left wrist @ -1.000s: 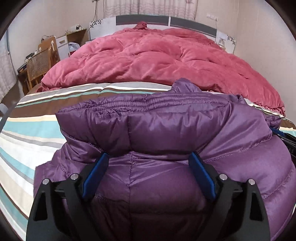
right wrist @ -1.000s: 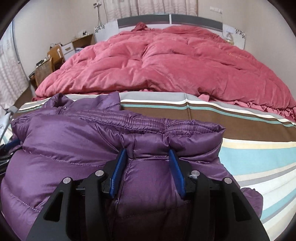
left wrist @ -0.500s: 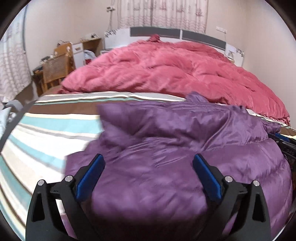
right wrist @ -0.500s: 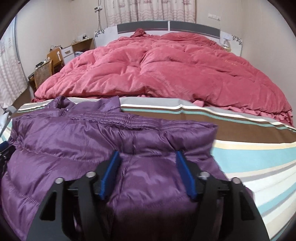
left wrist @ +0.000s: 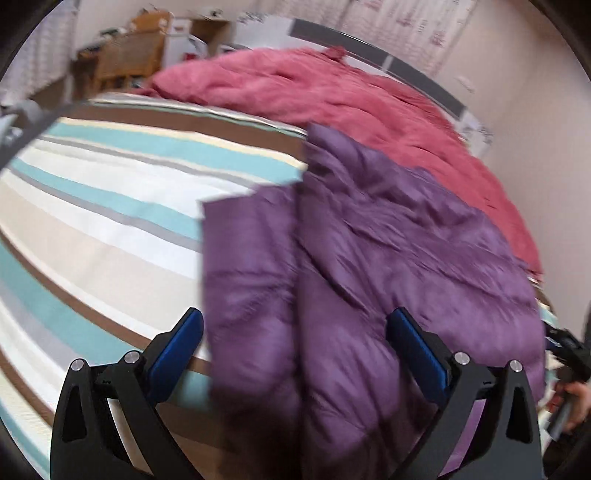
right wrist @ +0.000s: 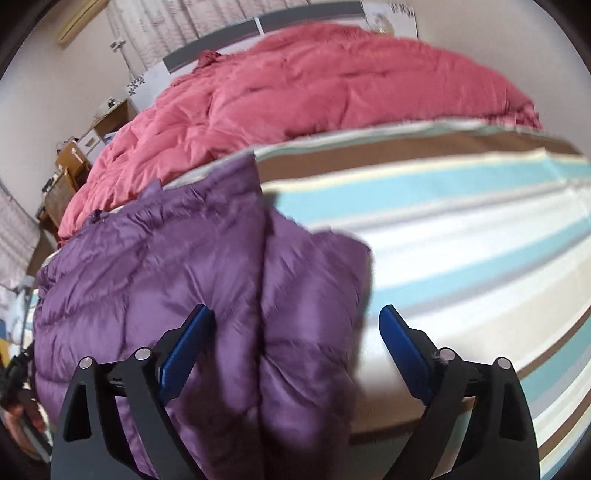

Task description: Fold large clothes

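Observation:
A purple puffer jacket (left wrist: 388,266) lies folded on the striped bedsheet (left wrist: 110,206). It also shows in the right wrist view (right wrist: 177,266). My left gripper (left wrist: 295,332) is open and empty, above the jacket's left edge. My right gripper (right wrist: 295,328) is open and empty, above the jacket's right edge, with the striped sheet (right wrist: 461,229) beyond. Both views are blurred by motion. The other gripper and the hand on it show at the right rim of the left wrist view (left wrist: 569,362).
A red quilt (left wrist: 351,96) is heaped at the far half of the bed, also in the right wrist view (right wrist: 314,85). A wooden chair and desk (left wrist: 129,59) stand at the far left by the wall. The headboard (right wrist: 258,26) runs along the back.
Both grippers have let go of the jacket, opened wide and drawn back. The left view has swung left, the right view right. The jacket lies flatter on the sheet.

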Demonstrator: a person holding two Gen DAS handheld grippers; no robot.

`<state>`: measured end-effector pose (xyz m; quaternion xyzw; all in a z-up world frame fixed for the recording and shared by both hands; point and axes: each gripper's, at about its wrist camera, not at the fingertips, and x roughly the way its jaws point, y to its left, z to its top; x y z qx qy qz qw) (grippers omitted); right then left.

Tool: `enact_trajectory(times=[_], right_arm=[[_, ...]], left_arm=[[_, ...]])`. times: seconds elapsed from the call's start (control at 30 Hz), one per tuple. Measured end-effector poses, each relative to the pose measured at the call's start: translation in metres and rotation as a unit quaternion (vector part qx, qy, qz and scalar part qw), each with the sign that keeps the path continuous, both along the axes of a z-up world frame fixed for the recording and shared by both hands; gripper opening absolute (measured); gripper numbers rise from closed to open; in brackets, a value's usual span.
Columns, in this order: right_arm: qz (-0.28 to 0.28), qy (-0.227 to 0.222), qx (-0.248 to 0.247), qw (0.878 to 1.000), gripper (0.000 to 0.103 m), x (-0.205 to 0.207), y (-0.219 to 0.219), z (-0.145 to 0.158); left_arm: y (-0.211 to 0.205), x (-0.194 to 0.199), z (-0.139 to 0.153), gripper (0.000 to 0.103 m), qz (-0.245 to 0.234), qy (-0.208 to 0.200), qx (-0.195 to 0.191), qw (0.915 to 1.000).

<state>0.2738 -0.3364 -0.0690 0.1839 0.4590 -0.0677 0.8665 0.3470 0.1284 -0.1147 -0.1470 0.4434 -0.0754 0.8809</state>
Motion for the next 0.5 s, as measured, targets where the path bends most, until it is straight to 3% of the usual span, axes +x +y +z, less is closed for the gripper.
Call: enact_trajectory(times=[0.1, 0.13, 0.17, 0.2, 0.27, 0.37, 0.5], right_arm=[[0.003, 0.005, 0.06, 0.998, 0.089, -0.002, -0.004, -0.014], [0.008, 0.002, 0.084, 0.996, 0.081, -0.002, -0.003, -0.019], [0.01, -0.004, 0.084, 0.996, 0.066, -0.004, -0.001, -0.019], [0.018, -0.006, 0.084, 0.996, 0.058, -0.003, 0.002, -0.018], [0.043, -0.007, 0.075, 0.996, 0.038, -0.004, 0.012, -0.014], [0.061, -0.008, 0.064, 0.996, 0.025, -0.008, 0.018, -0.007], [0.065, -0.012, 0.09, 0.994, 0.021, -0.02, 0.012, -0.001]], left_arm=[[-0.009, 0.002, -0.005, 0.101, -0.015, 0.005, 0.019, 0.9997], [-0.009, 0.004, -0.009, 0.099, -0.018, 0.018, 0.007, 0.9997], [-0.009, 0.006, -0.011, 0.098, -0.018, 0.026, -0.003, 0.9995], [-0.009, 0.005, -0.011, 0.094, -0.019, 0.024, -0.001, 0.9995], [-0.017, 0.002, -0.01, 0.075, -0.045, 0.024, 0.011, 0.9986], [-0.027, -0.003, -0.006, 0.055, -0.072, 0.031, 0.012, 0.9968], [-0.03, -0.018, 0.002, 0.047, -0.085, 0.031, 0.007, 0.9959]])
